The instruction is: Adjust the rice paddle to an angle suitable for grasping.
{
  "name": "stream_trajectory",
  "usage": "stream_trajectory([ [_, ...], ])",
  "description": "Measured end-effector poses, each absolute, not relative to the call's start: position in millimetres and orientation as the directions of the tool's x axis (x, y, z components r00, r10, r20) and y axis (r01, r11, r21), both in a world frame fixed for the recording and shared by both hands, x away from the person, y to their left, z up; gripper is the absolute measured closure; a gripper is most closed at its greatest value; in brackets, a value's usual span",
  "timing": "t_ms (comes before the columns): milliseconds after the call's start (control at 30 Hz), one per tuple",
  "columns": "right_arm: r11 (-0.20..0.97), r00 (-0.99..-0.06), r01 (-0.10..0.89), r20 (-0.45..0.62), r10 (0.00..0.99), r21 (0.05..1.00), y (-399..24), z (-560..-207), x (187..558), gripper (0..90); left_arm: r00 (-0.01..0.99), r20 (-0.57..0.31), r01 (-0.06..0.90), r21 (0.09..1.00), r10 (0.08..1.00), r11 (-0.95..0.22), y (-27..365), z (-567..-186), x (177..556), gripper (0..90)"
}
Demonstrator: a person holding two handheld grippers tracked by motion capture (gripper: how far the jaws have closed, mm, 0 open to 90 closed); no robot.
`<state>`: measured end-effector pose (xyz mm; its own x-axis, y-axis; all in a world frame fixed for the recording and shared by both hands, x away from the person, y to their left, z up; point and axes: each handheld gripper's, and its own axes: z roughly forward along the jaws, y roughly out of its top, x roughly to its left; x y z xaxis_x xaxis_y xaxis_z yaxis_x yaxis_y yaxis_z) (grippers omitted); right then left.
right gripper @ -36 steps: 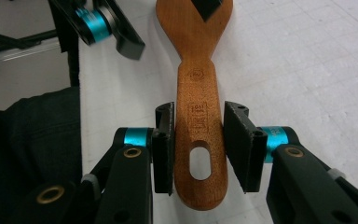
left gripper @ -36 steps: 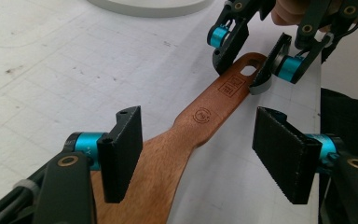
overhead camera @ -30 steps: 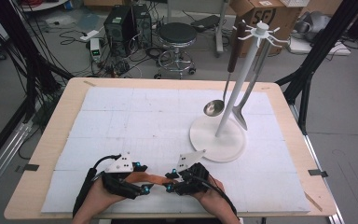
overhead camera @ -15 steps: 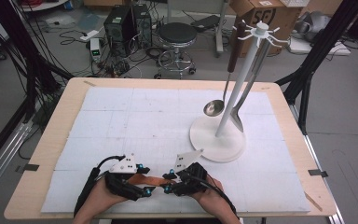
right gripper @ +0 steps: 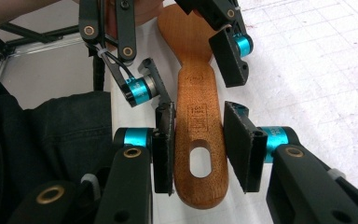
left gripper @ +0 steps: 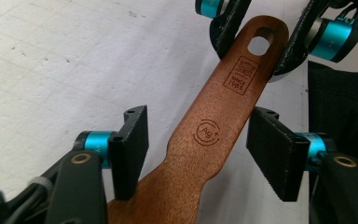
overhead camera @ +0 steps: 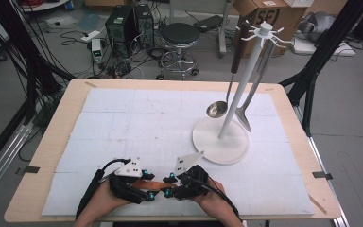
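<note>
Wooden spatula (left gripper: 214, 140) lay flat near the table's (overhead camera: 283, 101) six o'clock edge, bridging both grippers. Right gripper (right gripper: 198, 149) clamped its holed handle end; left gripper (left gripper: 200, 149), jaws just closing, straddled the neck without touching it.

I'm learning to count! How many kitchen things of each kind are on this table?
wooden spatula: 1
ladle: 1
other hanging utensil: 1
white rack: 1
Total: 4
</note>
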<state>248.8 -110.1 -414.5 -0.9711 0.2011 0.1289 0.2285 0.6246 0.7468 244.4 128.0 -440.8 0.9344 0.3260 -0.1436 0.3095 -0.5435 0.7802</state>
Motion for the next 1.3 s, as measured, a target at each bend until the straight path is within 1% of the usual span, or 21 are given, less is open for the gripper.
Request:
stream_trajectory([
  [200,0.62,-0.974,0.217,0.126,0.188,0.754,-110,-415,250,65.0,0.937,-0.158,0.312,0.781,0.312,-0.54,128,-441,244,45.8],
  [233,0.623,-0.969,0.239,0.144,0.2,0.745,-110,-415,249,65.0,0.938,-0.158,0.31,0.783,0.309,-0.539,128,-441,244,46.8],
  [333,0.617,-0.968,0.246,0.155,0.198,0.748,-110,-416,251,65.0,0.942,-0.156,0.302,0.781,0.298,-0.547,128,-440,244,50.4],
  [467,0.613,-0.966,0.253,0.167,0.195,0.749,-111,-417,253,64.8,0.94,-0.158,0.308,0.776,0.304,-0.55,128,-439,244,51.0],
  [567,0.606,-0.958,0.285,0.196,0.21,0.743,-112,-418,254,64.4,0.94,-0.158,0.308,0.776,0.304,-0.551,128,-439,244,51.6],
  [633,0.602,-0.957,0.287,0.205,0.204,0.745,-112,-419,255,64.0,0.939,-0.154,0.308,0.774,0.307,-0.554,128,-439,244,52.1],
  [800,0.583,-0.948,0.316,0.221,0.229,0.748,-117,-422,257,61.8,0.933,-0.161,0.319,0.783,0.322,-0.534,132,-437,244,55.0],
  [900,0.572,-0.933,0.357,0.255,0.253,0.738,-120,-424,257,61.1,0.933,-0.16,0.319,0.784,0.323,-0.532,133,-436,245,55.9],
  [933,0.568,-0.937,0.346,0.245,0.248,0.747,-121,-425,258,60.7,0.933,-0.159,0.318,0.786,0.324,-0.531,133,-436,245,56.4],
  [1033,0.559,-0.927,0.371,0.265,0.265,0.741,-122,-425,258,57.3,0.93,-0.162,0.322,0.791,0.33,-0.52,134,-435,245,57.8],
  [1067,0.556,-0.931,0.36,0.256,0.259,0.749,-122,-426,259,56.6,0.929,-0.162,0.322,0.794,0.332,-0.515,135,-435,245,58.2],
  [1300,0.53,-0.92,0.389,0.286,0.269,0.754,-123,-429,259,54.2,0.922,-0.171,0.328,0.822,0.347,-0.466,142,-429,246,59.2],
])
